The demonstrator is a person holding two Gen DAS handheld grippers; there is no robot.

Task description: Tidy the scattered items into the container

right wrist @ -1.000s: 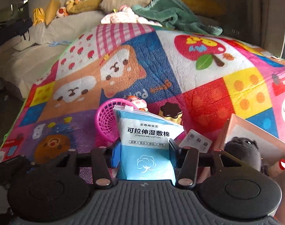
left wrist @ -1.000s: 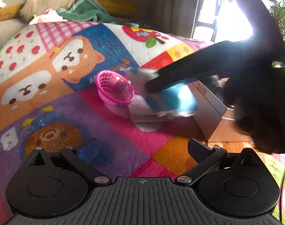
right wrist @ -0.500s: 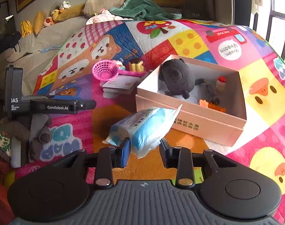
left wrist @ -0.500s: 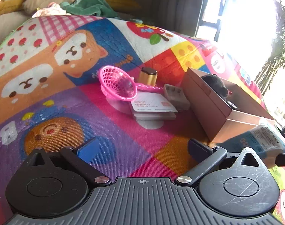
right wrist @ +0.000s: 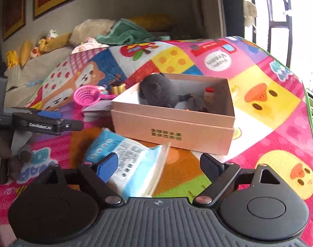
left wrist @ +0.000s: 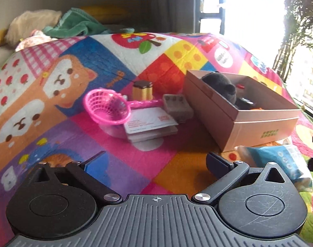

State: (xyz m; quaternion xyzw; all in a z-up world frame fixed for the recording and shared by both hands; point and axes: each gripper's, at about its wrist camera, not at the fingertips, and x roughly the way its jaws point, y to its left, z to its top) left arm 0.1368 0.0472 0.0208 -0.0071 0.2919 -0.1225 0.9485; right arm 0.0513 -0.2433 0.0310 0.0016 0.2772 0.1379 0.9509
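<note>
The cardboard box (right wrist: pixel 172 129) sits on the colourful play mat and holds a grey plush toy (right wrist: pixel 156 91) and a small red-capped bottle (right wrist: pixel 208 96). A blue and white wet-cotton pack (right wrist: pixel 127 162) lies on the mat in front of the box, between the fingers of my open right gripper (right wrist: pixel 159 163); its left finger (right wrist: pixel 107 163) is against the pack. The pack also shows in the left wrist view (left wrist: pixel 279 158). My left gripper (left wrist: pixel 154 161) is open and empty, facing a pink toy basket (left wrist: pixel 107 109), a white card pack (left wrist: pixel 150 121), a pudding toy (left wrist: pixel 142 90) and the box (left wrist: pixel 234 111).
A small grey tray (left wrist: pixel 177 106) leans by the card pack. A sofa with pillows and a green towel (right wrist: pixel 127 33) is behind the mat. A window is at the right. My left gripper shows at the left of the right wrist view (right wrist: pixel 45 123).
My right gripper carried the wet-cotton pack from by the pink basket to the front of the box, then opened; the pack now rests on the mat. The left gripper barely moved.
</note>
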